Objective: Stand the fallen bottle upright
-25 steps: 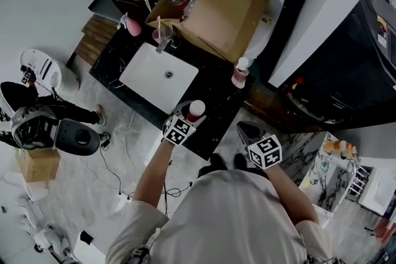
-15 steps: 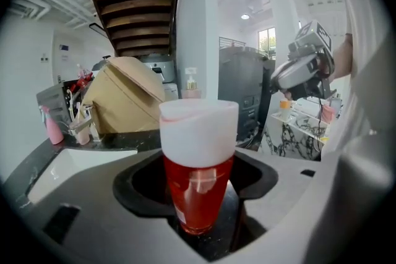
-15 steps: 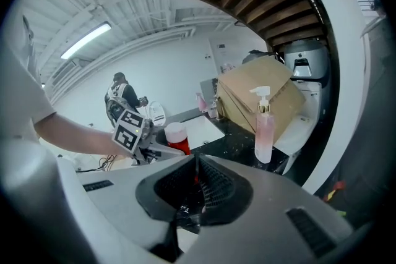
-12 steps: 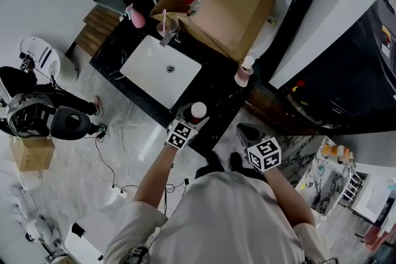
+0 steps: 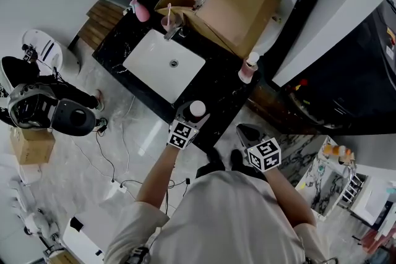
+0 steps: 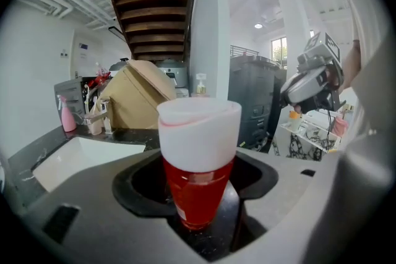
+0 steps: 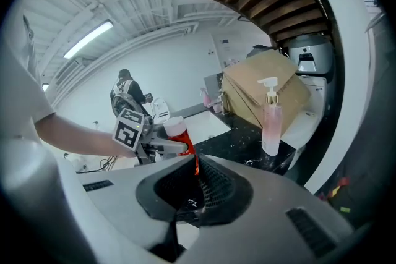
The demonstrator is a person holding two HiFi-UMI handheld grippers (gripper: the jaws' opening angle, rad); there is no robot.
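While the left gripper (image 5: 190, 117) holds the bottle (image 6: 198, 176), a sink (image 5: 164, 65) lies beyond.

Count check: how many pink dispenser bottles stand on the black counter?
2. One pink bottle at the far corner of the counter, left of the faucet; one pink pump bottle beside the cardboard box. More may be hidden behind the box.

You have the bottle (image 5: 197, 109) at the counter's (image 5: 219, 93) near edge, with the sink (image 5: 154, 68) behind it, the pump bottle (image 5: 249, 68) to the right and the cardboard box (image 5: 238, 0) farthest back.
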